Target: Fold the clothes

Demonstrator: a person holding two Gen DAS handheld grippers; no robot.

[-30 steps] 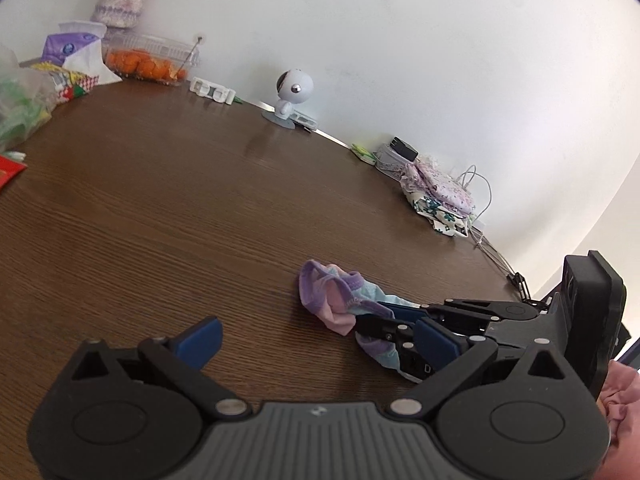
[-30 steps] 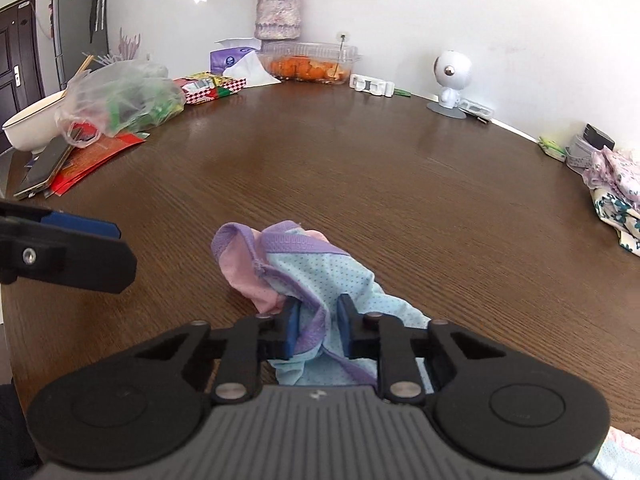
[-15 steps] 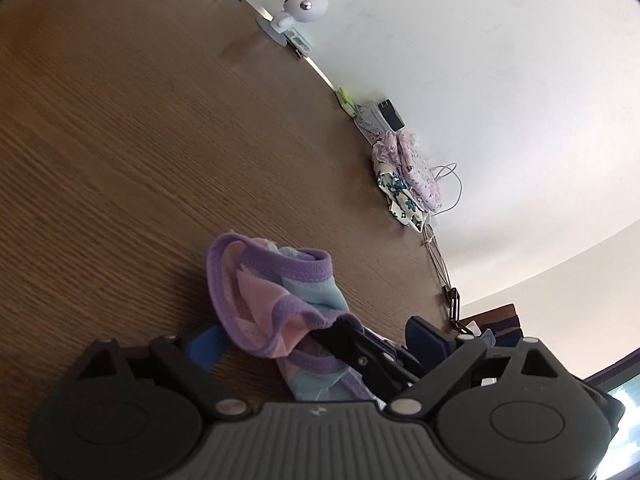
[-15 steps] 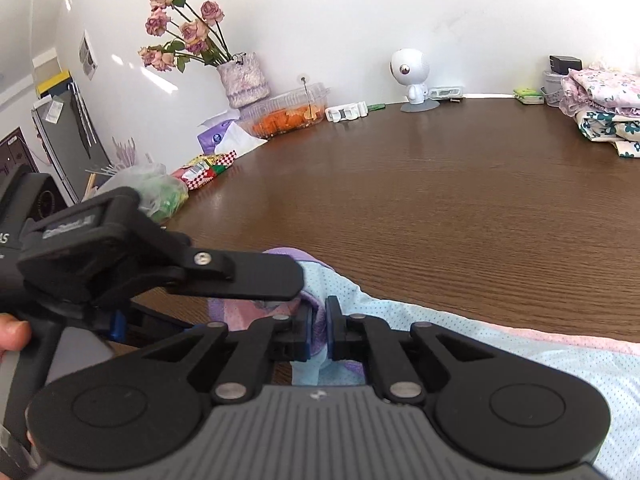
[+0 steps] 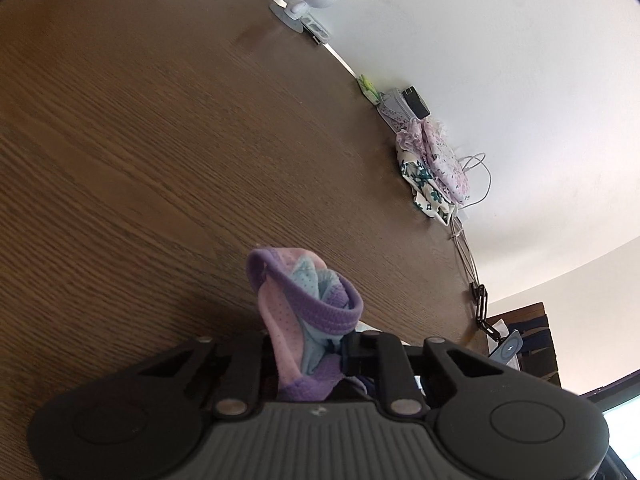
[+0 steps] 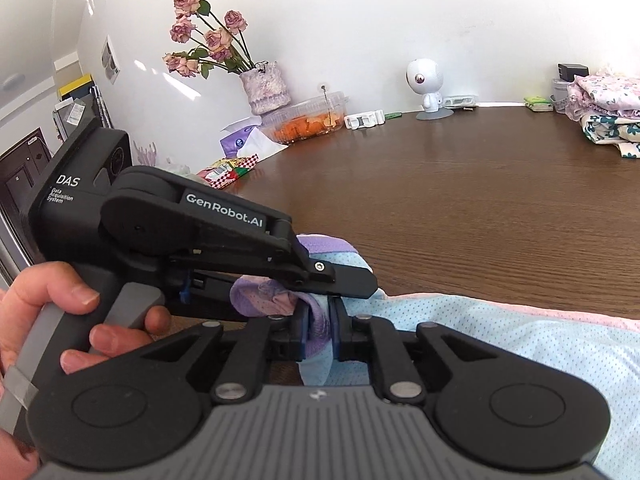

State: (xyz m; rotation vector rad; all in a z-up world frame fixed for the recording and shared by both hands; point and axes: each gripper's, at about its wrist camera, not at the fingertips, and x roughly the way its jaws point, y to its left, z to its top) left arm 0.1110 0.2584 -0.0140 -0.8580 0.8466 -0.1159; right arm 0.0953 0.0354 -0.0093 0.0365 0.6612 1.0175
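Observation:
A small garment [image 5: 304,316] of pink, light blue and purple mesh with a purple waistband is held up off the brown table [image 5: 140,140]. My left gripper [image 5: 306,354] is shut on its bunched waistband. In the right wrist view my right gripper [image 6: 320,330] is shut on the same garment [image 6: 500,344], whose blue cloth trails to the right. The left gripper [image 6: 340,276] shows there too, just above and left of my right fingers, pinching the purple edge.
A stack of folded floral clothes [image 6: 604,116] lies at the far right of the table. A white round camera [image 6: 426,84], a vase of roses [image 6: 264,88], a food box [image 6: 306,120] and snack packs [image 6: 228,170] line the far edge.
My left gripper has closed on the garment's waistband beside my right gripper. Both grippers have lifted the garment off the table.

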